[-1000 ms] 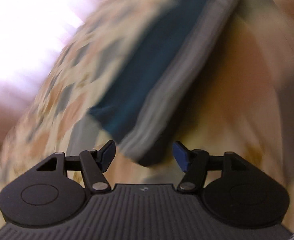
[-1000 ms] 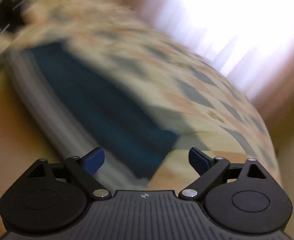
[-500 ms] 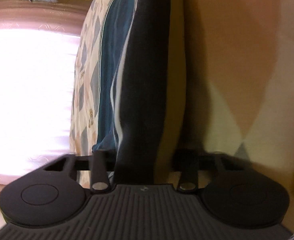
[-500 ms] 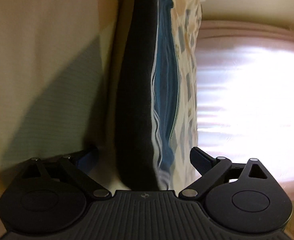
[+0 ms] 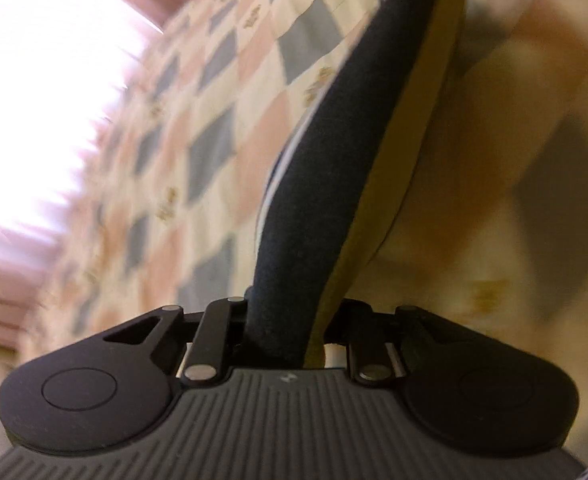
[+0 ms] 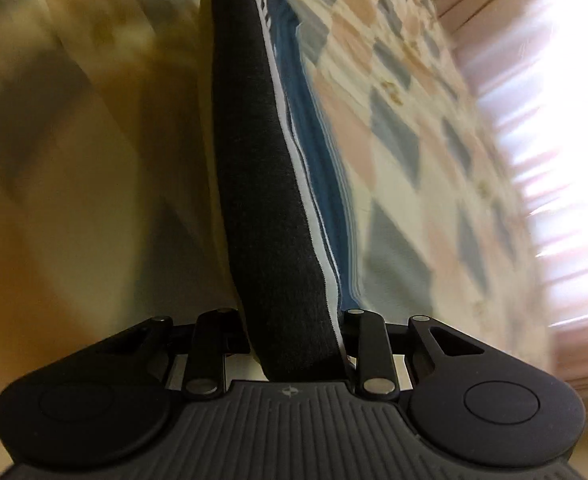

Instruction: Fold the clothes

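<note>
Both claws, open and clear of the cloth a second ago, now pinch the dark garment (image 5: 314,184): the left gripper (image 5: 283,332) and right gripper (image 6: 298,340) each clamp its edge, lifted above the checked bedspread (image 5: 197,148), ready to fold over.

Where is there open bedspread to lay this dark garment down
Open checkered bedspread lies between the dark garment and the bright curtained window. The other side is blurred and shadowed, too unclear to judge. Crowded along the cloth itself, clamped in the left gripper and right gripper.
</note>
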`<state>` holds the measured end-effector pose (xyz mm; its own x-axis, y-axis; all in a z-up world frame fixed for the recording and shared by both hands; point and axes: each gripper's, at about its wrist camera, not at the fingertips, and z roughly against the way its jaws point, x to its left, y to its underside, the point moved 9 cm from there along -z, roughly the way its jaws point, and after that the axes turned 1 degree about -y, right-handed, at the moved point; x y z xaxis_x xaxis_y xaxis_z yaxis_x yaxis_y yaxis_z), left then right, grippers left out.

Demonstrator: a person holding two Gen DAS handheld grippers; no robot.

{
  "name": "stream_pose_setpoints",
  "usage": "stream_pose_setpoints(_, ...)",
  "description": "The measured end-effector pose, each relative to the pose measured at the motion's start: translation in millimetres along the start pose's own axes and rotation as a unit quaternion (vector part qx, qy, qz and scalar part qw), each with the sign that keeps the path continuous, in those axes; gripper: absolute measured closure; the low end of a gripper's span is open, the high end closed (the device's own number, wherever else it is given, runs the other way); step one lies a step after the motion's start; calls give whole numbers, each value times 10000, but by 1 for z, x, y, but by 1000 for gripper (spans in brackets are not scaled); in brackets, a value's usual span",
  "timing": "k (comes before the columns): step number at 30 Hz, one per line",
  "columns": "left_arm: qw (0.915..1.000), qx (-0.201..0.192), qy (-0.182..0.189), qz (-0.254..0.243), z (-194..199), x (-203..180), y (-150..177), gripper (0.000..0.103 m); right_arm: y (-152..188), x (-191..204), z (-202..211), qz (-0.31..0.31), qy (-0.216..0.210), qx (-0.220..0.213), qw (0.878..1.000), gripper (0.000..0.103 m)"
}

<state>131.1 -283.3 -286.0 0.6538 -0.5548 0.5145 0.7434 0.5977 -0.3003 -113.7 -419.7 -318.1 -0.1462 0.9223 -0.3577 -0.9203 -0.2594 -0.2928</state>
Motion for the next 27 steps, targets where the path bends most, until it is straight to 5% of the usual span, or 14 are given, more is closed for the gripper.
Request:
stream_pose_setpoints(3, 9961, 224, 800, 302, 49, 3, -8, 85, -8, 10, 46, -533, -1380, -60, 9890, 75)
stream_pose_setpoints(7, 9844, 308, 1570, 736, 58, 31, -32, 85, -5, -12, 80, -1347, -3032, -136, 9433, 75)
stream_pose_setpoints(10, 9706, 362, 2077, 1160, -1, 60, -42, 84, 3, -50, 68, -1885, -3756, -119, 9073, 75)
stream_pose_setpoints(13, 9532, 606, 2373, 1772, -110, 89, -49, 77, 27, -89, 17, -2576, -4198, -55, 8703, 74)
stream_pose_setpoints(15, 9406, 834, 2330, 2326, -174, 107, -48, 71, 67, -94, -16, -3104, -4218, 21, 8519, 74)
stream_pose_setpoints(17, 9240, 1099, 2178, 2946, -233, 125, -48, 65, 97, -120, -71, -3812, -3704, 207, 8468, 69)
stream_pose_setpoints(19, 9171, 1055, 1880, 3355, -254, 140, -44, 57, 122, -149, -121, -4726, -3131, 369, 8230, 58)
stream_pose_setpoints(24, 8911, 836, 1683, 4130, -220, 165, -2, 49, 157, -161, -133, -5477, -1919, 321, 8137, 34)
stream_pose_setpoints(27, 8567, 568, 1405, 4931, -185, 189, 22, 47, 175, -168, -102, -5989, -966, 53, 7949, 29)
